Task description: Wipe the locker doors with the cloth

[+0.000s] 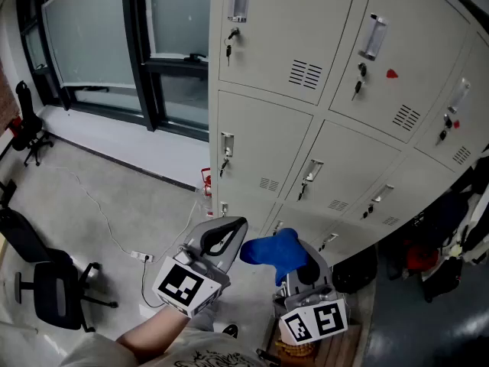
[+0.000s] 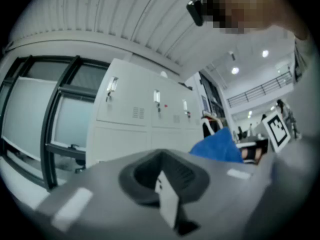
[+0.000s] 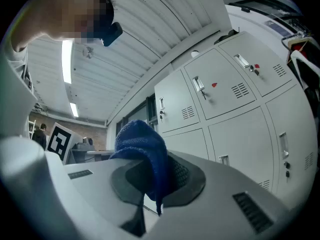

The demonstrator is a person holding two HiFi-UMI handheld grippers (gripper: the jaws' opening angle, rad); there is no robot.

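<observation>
A bank of pale grey locker doors [image 1: 344, 90] with keys in the locks fills the upper right of the head view. It also shows in the left gripper view [image 2: 135, 119] and the right gripper view [image 3: 225, 99]. My right gripper [image 1: 296, 264] [image 3: 157, 181] is shut on a blue cloth [image 1: 271, 252] [image 3: 137, 144], which bunches up above its jaws. It is held low, apart from the doors. My left gripper [image 1: 228, 234] [image 2: 162, 179] is beside it on the left, shut and holding nothing. The blue cloth [image 2: 217, 146] shows at the right of its view.
A dark-framed window [image 1: 92, 29] stands left of the lockers. On the floor there are black office chairs [image 1: 46, 289], and a power strip [image 1: 141, 257] with a cable. Dark bags [image 1: 435, 243] hang or lean at the right. A wooden surface [image 1: 336, 350] is under my right gripper.
</observation>
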